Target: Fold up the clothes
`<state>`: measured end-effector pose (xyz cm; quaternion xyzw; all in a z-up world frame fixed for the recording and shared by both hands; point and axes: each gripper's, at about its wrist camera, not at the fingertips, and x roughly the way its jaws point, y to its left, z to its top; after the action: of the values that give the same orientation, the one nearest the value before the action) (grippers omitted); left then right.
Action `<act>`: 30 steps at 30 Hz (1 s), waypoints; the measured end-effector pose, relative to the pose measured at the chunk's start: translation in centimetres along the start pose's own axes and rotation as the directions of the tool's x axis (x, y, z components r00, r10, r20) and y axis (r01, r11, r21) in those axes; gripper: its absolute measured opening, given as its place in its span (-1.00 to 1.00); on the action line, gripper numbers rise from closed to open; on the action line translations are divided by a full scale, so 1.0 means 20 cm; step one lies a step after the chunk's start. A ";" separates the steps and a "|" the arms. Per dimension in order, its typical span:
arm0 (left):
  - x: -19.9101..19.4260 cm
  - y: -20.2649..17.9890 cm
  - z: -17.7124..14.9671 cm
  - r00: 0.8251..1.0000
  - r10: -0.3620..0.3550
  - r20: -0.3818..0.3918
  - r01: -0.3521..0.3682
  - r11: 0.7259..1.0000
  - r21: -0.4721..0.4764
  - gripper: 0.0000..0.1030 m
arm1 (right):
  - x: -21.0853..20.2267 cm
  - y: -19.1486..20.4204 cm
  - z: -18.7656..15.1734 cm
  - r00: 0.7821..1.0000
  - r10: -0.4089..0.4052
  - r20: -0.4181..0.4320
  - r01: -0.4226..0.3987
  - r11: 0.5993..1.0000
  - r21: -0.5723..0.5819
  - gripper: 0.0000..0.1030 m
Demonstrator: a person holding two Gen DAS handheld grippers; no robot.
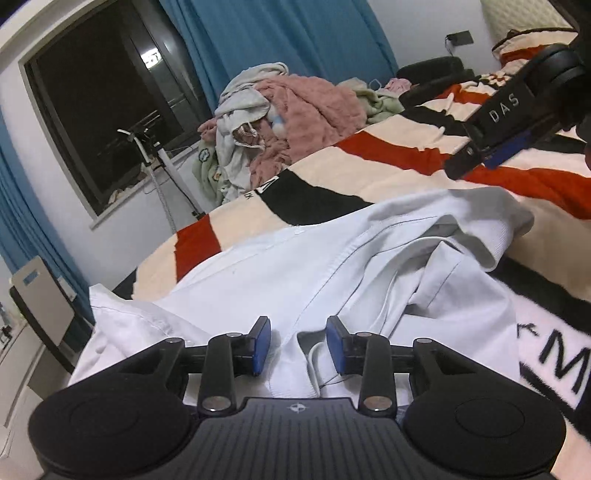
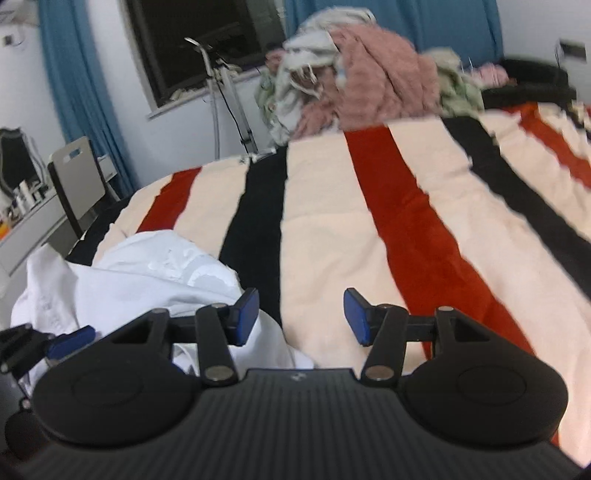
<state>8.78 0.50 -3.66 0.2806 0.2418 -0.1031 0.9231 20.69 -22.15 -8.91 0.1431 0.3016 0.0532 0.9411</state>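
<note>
White shirt (image 1: 332,273) lies rumpled on the striped blanket (image 2: 332,206), filling the left wrist view's centre. Left gripper (image 1: 298,345) and right gripper (image 2: 301,317) both stand apart, empty. Risk: pinching several bunched layers together, or snagging blanket pile, spoiling the fold.

From my seat the room reads as evenly lit by indoor light, apparently from overhead, since the window (image 1: 110,122) is black and only mirrors a small bright glare spot. Shadows stay soft under the folds of the white shirt (image 1: 332,280). My left wrist view is sharp in the middle, while the fisheye bends the window frame and curtains (image 1: 280,33) near the edges. My right wrist view is smeared throughout, and the clothes pile (image 2: 369,74) and striped blanket (image 2: 369,229) look hazy.
</note>
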 end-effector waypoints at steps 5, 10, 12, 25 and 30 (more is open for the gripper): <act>-0.06 0.10 0.04 0.999 0.026 0.025 -0.023 0.994 -0.109 -0.88 | -0.01 0.04 0.01 0.998 0.053 0.026 -0.052 0.998 -0.034 0.06; -0.26 0.29 0.12 0.987 0.016 0.159 0.032 0.955 -0.295 -0.89 | -0.14 0.20 0.01 0.969 0.192 0.157 -0.161 0.969 -0.188 0.06; -0.34 0.35 0.14 0.972 0.010 0.234 0.078 0.928 -0.364 -0.89 | -0.20 0.29 -0.02 0.941 0.277 0.194 -0.216 0.933 -0.288 0.06; -0.43 0.44 0.17 0.952 -0.033 0.305 0.164 0.895 -0.416 -1.00 | -0.07 0.39 -0.03 0.978 0.105 0.182 -0.043 0.948 -0.315 0.02; -0.32 0.34 0.12 0.984 -0.058 0.171 0.105 0.955 -0.277 -0.57 | -0.03 0.23 0.00 0.992 0.069 0.109 -0.049 0.983 -0.178 0.02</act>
<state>6.47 5.05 4.54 0.1254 0.1905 -0.1276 0.9653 20.11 -17.96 -7.08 0.0719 0.2366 0.0990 0.9639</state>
